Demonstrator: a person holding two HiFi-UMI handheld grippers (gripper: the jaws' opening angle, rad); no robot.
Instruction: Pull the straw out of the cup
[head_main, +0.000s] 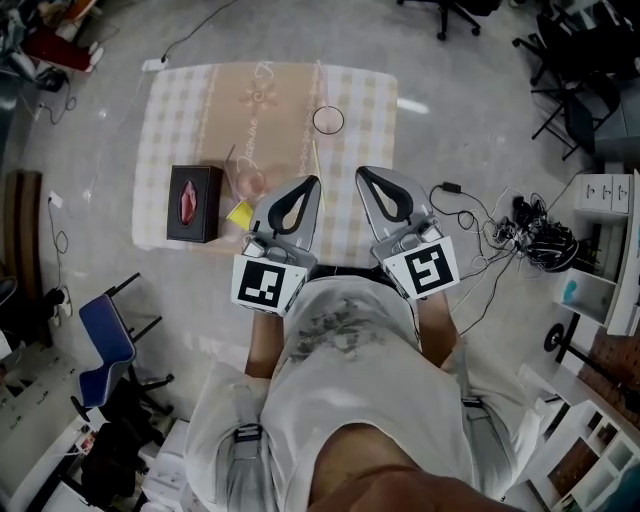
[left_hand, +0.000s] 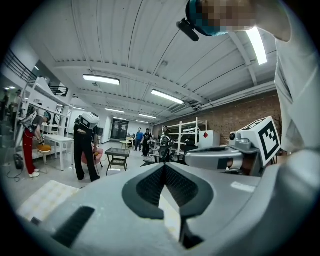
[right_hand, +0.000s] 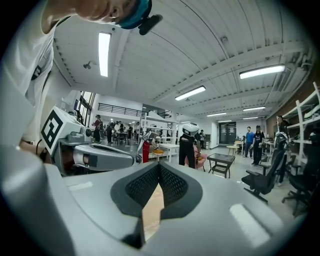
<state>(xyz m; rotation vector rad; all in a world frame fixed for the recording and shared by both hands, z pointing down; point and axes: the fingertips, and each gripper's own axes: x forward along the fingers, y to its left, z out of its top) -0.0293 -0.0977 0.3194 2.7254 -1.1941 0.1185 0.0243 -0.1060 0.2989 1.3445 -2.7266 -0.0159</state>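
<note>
Shirt (head_main: 340, 340) aside, left tool (head_main: 312, 184) and right tool (head_main: 366, 174) hover closed, empty. Cup (head_main: 245, 182) stands just beside the box (head_main: 195, 203). Its thin straw (head_main: 232, 160) likely handles light and bendy, so pinch gently near the top.

No word, brand or number can be read anywhere. The only signs are coded patterns: the left cube (head_main: 268, 284) behind the left claw (head_main: 314, 181) bears a black-and-white square marker, and the right cube (head_main: 424, 268) behind the right claw (head_main: 362, 172) bears another. In the left gripper view a red diamond (left_hand: 205, 135) stands on a white cabinet (left_hand: 209, 140) among the shelves. A pale ornamental print (head_main: 262, 95) runs along the cloth near the desk's far edge, too faint to read. The black box (head_main: 193, 203) at the desk's left edge shows a red shape, no lettering.
</note>
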